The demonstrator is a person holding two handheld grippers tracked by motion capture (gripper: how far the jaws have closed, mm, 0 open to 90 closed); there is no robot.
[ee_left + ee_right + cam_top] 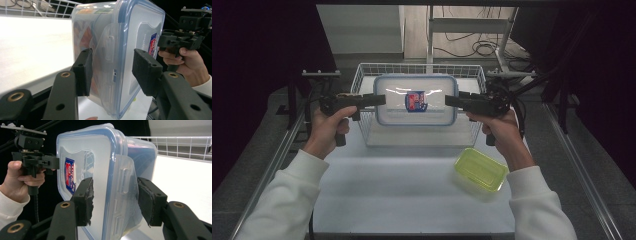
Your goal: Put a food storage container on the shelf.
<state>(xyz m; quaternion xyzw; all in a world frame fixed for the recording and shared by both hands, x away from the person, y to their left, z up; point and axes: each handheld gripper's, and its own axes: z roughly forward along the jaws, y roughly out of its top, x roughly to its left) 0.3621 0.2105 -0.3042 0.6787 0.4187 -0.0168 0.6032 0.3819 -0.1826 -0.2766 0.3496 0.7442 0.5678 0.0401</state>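
Clear plastic container (416, 100), blue-rimmed lid, red-blue label, side latches.

Clear plastic container (416, 100), rectangular, rounded corners, blue-rimmed lid clipped on, red-and-blue label at lid centre. Held level by its two short ends above the wire basket (362, 75), lid upward.

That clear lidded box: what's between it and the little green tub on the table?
In the high view, the wire basket's front wall and then bare white tabletop separate the clear box from the green tub.
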